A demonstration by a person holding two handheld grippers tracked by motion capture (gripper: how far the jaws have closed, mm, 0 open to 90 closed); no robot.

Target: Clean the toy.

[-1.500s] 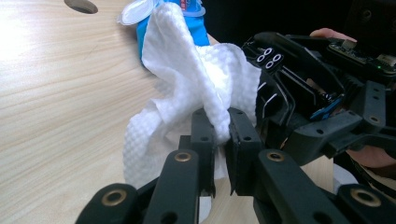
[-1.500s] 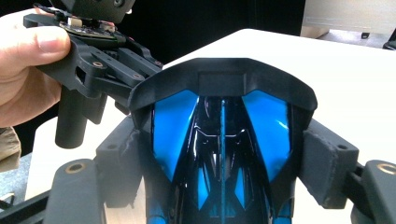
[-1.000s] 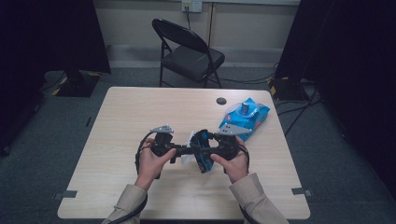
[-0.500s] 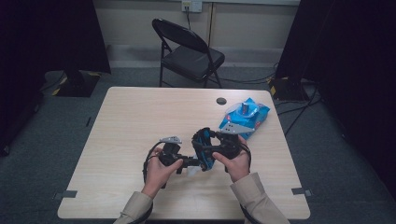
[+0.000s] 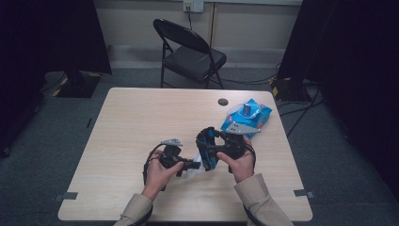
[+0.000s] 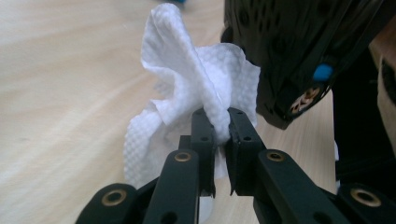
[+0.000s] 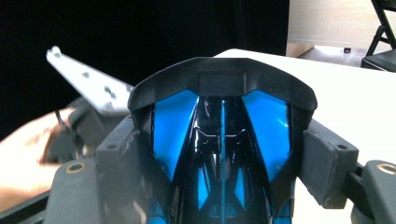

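Note:
A black plastic object with blue panels (image 7: 222, 116) sits between the pads of my right gripper (image 7: 222, 154), which is shut on it. In the high view that gripper (image 5: 210, 147) holds the object (image 5: 206, 137) above the table's near middle. My left gripper (image 6: 219, 126) is shut on a crumpled white wipe (image 6: 187, 74). The wipe rests against the object's perforated black shell (image 6: 289, 51). From above, the left gripper (image 5: 193, 165) points right, with the wipe (image 5: 196, 170) right under the object.
A blue packet (image 5: 249, 115) lies at the table's far right, with a small black disc (image 5: 223, 101) just left of it. A folding chair (image 5: 188, 52) stands beyond the light wooden table (image 5: 141, 122). Cables run over the floor at the right.
My left gripper with the wipe has slid a little toward the near edge and to the right, under the object. The right hand has held still.

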